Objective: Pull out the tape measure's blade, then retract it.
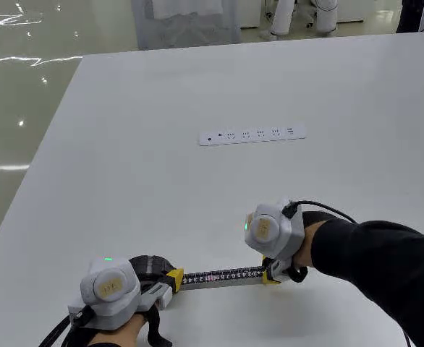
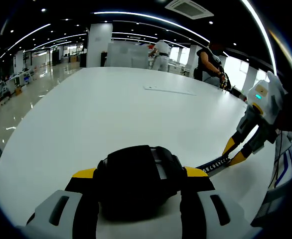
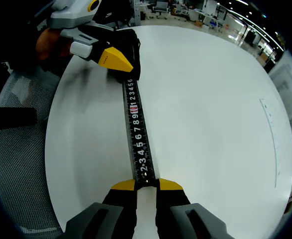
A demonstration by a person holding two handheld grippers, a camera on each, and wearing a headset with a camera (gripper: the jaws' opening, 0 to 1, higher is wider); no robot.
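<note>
Starting with the right gripper (image 3: 147, 185): squeezed almost fully closed on the free end of the blade (image 3: 136, 124), pinching it right by the lowest numbers, yellow tips on either side. In the head view, same right gripper (image 1: 270, 273) down at the near right of the white table (image 1: 161, 144), with a hand behind it and a dark sleeve (image 1: 378, 260) trailing off to the right.

Then the left gripper (image 2: 141, 172): spread wide but clamped around the black tape measure (image 2: 136, 184), one jaw pressed on each side of the case. From the head view, left gripper (image 1: 170, 280) and tape measure (image 1: 150, 266) parked at the near left of the table.

Between the two, blade (image 1: 223, 275) drawn out flat along the tabletop, left to right, black with white numbers and a red mark partway.

Further out, a white power strip (image 1: 252, 134) mid-table, well apart from all that. Past the far edge, glossy floor (image 1: 24, 65) and a couple of people (image 2: 161, 52) standing.
</note>
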